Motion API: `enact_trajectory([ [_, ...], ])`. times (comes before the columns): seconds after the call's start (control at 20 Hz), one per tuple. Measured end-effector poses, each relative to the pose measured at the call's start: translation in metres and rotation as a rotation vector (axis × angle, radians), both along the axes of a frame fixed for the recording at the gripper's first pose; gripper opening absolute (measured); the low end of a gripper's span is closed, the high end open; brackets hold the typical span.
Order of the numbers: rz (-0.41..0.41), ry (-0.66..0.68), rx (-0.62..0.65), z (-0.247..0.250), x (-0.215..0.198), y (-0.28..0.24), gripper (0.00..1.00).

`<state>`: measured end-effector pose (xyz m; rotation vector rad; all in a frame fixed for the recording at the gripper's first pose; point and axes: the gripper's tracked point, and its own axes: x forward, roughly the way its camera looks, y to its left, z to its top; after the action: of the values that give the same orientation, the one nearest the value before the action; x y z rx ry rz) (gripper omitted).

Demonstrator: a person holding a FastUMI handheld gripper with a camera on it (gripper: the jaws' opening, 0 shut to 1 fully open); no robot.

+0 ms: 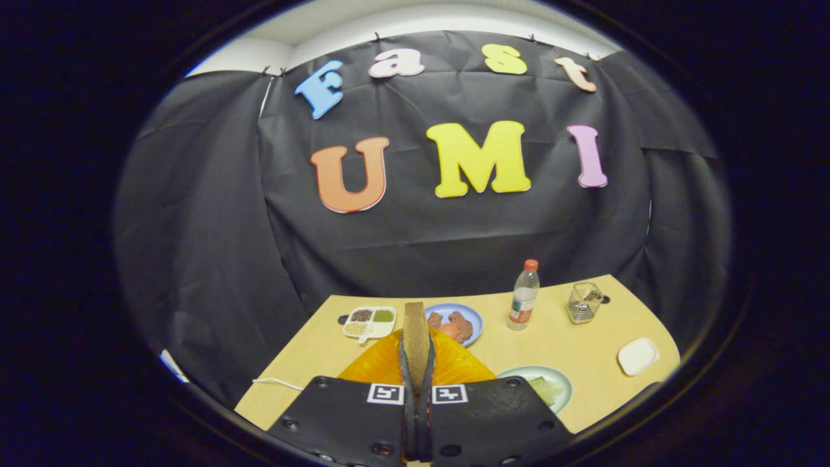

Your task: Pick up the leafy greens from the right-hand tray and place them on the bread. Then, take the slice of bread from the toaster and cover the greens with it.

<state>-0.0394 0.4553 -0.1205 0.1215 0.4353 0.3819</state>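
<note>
My gripper (pixel 417 389) is shut on a slice of brown bread (pixel 415 327), which stands upright and edge-on between the fingers. Beneath the fingers and the slice lies an orange plate (pixel 379 370); whatever is on it is hidden by the gripper. To the right of the fingers a pale green plate (pixel 557 375) holds light leafy greens (pixel 546 391), partly covered by the gripper body.
On the wooden table (pixel 564 344) beyond the fingers sit a blue plate (pixel 472 316) with brown food and a tomato piece, and a white compartment tray (pixel 369 322). Further right stand a red-capped bottle (pixel 523 296), a wire holder (pixel 583 302) and a small white dish (pixel 638 356).
</note>
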Motion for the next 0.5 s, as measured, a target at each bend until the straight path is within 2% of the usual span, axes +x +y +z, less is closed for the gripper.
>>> enact_trajectory([
  [0.1,-0.031,-0.020,-0.010,0.002,0.010,-0.029,0.01],
  [0.25,-0.070,0.006,-0.024,-0.024,0.021,-0.064,0.01],
  [0.5,-0.056,0.065,-0.053,-0.091,0.034,-0.095,0.01],
])
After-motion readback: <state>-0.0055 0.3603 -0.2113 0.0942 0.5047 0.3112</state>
